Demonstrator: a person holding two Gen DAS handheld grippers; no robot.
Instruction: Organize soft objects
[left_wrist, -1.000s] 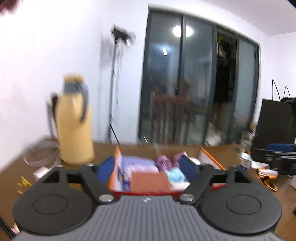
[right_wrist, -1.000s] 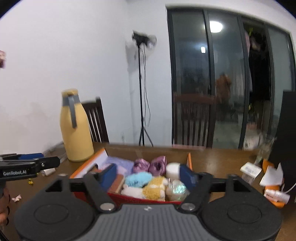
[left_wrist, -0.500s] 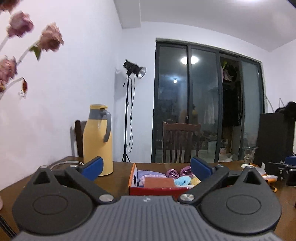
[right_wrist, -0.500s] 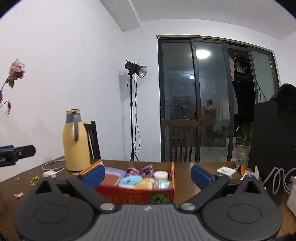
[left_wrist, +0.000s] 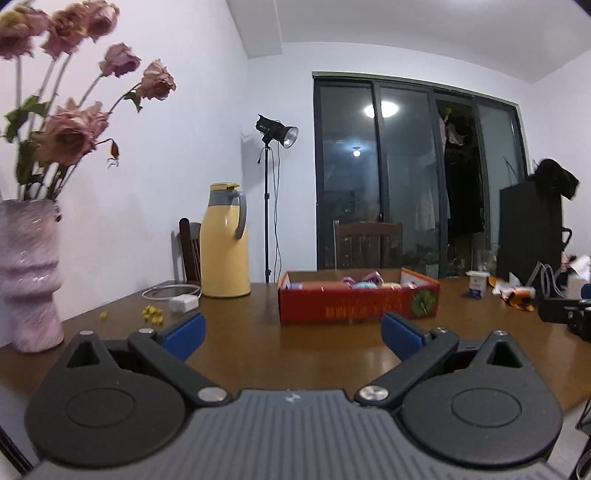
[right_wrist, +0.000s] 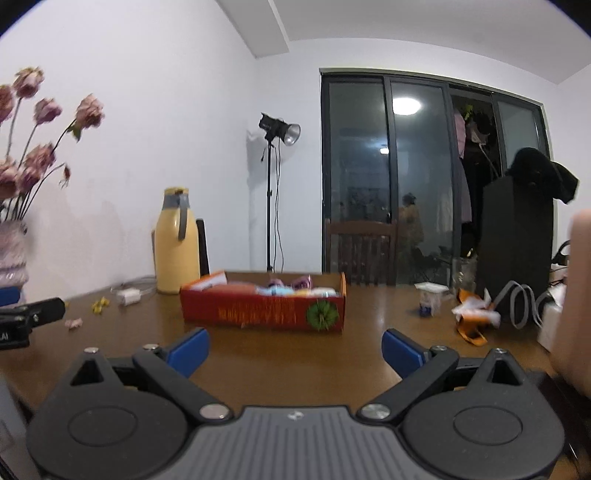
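A brown wooden counter (left_wrist: 317, 354) fills the foreground of a white-walled room with dark glass doors behind. A red cardboard box (left_wrist: 356, 304) sits near the middle of the counter, toward its far edge, and holds the soft objects (left_wrist: 360, 280), pink, blue and pale bundles whose tops show just above its rim. At the counter's left edge stands a pale pink vase (left_wrist: 27, 273) of dried roses; a yellow thermos jug (left_wrist: 224, 243) stands at the far left corner, beside a white charger and cable (left_wrist: 183, 302). Small yellow bits (left_wrist: 151, 314) lie scattered between vase and jug. Papers, a small carton (right_wrist: 430, 297) and orange wrappers (right_wrist: 471, 323) crowd the right side of the counter. The left claw (left_wrist: 291, 334) hangs over the near edge, level with the box and well short of it, its blue pads spread wide after having just been opening, nothing between them. The right claw (right_wrist: 295, 349) sits likewise over the near edge, jaws wide apart and empty. A blurred part of a hand (right_wrist: 574, 299) shows at the right edge of the right wrist view.
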